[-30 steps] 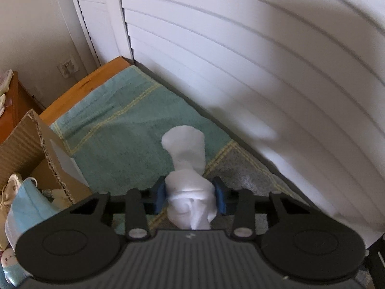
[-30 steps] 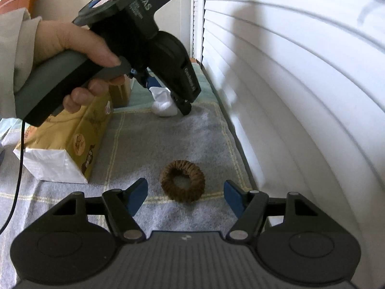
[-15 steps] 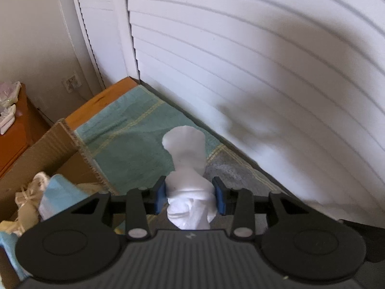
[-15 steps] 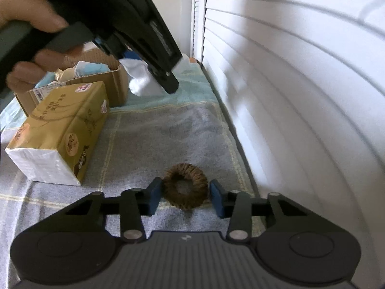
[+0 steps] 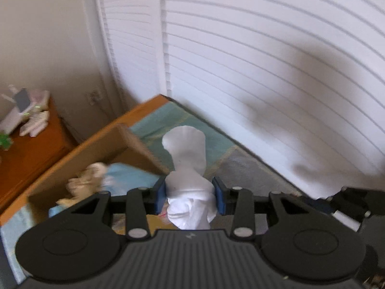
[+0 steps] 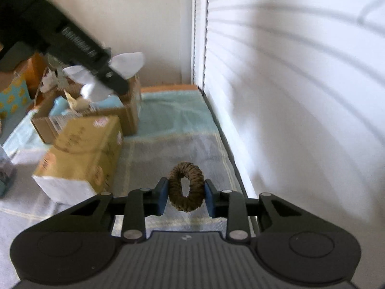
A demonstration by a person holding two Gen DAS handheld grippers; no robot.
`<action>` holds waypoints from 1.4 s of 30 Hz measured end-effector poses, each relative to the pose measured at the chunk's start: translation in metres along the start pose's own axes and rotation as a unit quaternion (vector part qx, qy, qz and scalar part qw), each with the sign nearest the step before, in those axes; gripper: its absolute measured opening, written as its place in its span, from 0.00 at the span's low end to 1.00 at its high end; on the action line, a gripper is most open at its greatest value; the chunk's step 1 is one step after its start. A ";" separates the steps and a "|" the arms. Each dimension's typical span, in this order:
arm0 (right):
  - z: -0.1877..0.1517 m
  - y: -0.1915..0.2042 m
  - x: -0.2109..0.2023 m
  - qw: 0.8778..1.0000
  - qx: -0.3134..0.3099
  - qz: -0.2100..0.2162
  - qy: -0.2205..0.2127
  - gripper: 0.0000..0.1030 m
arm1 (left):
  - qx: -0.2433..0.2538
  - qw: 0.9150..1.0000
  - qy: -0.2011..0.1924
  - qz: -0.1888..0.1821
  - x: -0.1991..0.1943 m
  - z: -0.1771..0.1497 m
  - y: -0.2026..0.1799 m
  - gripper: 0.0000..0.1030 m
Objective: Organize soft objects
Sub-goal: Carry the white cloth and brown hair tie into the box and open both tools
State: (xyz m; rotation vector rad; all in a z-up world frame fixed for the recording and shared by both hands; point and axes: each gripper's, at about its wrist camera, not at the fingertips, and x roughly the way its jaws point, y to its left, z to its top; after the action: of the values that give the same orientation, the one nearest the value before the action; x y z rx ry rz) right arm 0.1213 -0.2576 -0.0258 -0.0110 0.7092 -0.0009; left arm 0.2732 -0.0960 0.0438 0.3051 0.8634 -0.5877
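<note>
Two downward wrist views, blurry, sharing the cardboard box (image 5: 134, 144).

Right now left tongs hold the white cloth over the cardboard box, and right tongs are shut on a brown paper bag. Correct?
Not quite. The right wrist view shows the right tongs shut on a brown braided ring, not a bag. The left tongs do hold the white cloth over the cardboard box.

The cardboard box (image 6: 84, 118) sits at the far left of the tabletop (image 6: 168, 132), with a paper-wrapped pack (image 6: 79, 154) just before it, touching. The louvred shutter (image 6: 288, 96) runs along the right. A ring-shaped scrunchie (image 6: 186, 186) hangs near, between the pack and the shutter. A white sock (image 5: 190, 168) hangs just right of the box.
</note>
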 end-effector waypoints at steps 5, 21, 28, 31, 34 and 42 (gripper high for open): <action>0.016 0.015 -0.009 0.999 -0.017 0.022 -0.016 0.35 | -0.029 0.998 0.003 0.054 -0.016 -0.017 0.049 0.38; 0.054 0.062 0.018 0.996 -0.089 0.024 -0.013 0.35 | -0.113 0.987 0.024 0.115 0.028 -0.033 0.150 0.67; 0.073 0.068 0.029 0.995 -0.092 0.045 -0.012 0.35 | -0.101 0.984 -0.025 0.145 -0.001 -0.049 0.149 0.94; 0.087 0.075 0.034 0.994 -0.095 0.055 -0.013 0.35 | -0.086 0.985 -0.043 0.141 -0.021 -0.061 0.137 0.97; 0.104 0.085 0.041 0.993 -0.096 0.072 -0.009 0.35 | -0.074 0.987 -0.064 0.129 -0.040 -0.076 0.125 0.98; 0.151 0.121 0.081 0.990 -0.085 0.114 0.019 0.35 | -0.055 0.985 -0.085 0.138 -0.065 -0.112 0.099 0.99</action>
State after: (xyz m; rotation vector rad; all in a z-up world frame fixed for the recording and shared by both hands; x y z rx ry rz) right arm 0.2803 -0.1359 0.0347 -0.0930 0.7447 0.2792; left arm 0.2301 0.0605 0.0268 0.2641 0.6718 -0.3028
